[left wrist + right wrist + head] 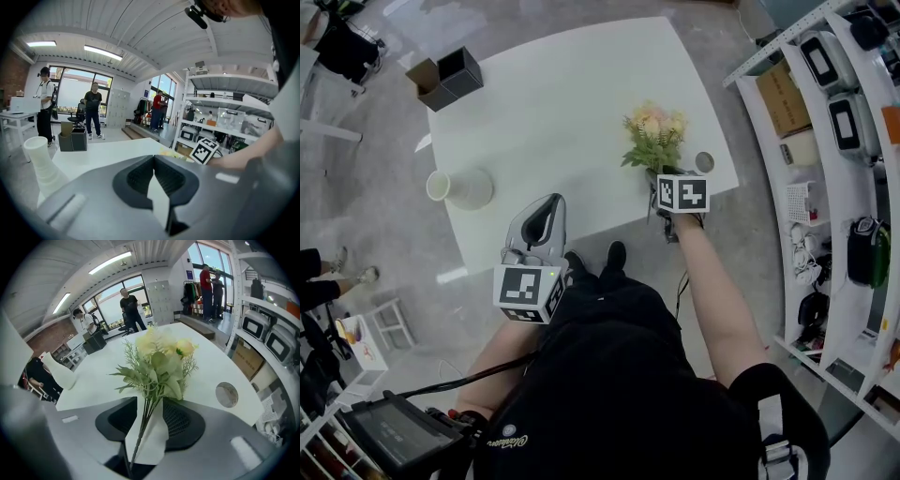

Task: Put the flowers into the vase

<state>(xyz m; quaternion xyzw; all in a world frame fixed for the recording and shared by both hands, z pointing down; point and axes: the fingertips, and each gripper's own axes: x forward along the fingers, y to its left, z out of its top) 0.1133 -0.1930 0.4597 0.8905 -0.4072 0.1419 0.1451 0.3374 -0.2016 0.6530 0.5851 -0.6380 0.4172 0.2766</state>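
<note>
Between the spread jaws of the right gripper (149, 401) run the thin green stems of a bunch of pale yellow and peach artificial flowers (161, 357) with feathery green leaves. The stems pass down the middle of the gap, with white tabletop showing on either side of them, so the pads are not pressing on them. From the head view this gripper (673, 187) points down at the near right part of the white square table (562, 84), and the flowers (654, 131) fan out away from the person just beyond it. Just right of the bunch, a small round grey disc (704, 161) lies flat on the table.

Over the near edge, the left gripper (546, 208) is well apart from the flowers. Its jaw tips are pressed together with nothing between them (153, 158).

Farther left stands the white ribbed vase (461, 187), upright, empty and well apart from the bunch. At the far left corner, a brown cardboard box (422, 82) and a black box (461, 70) sit side by side. White shelving (834, 141) runs along the right side.
</note>
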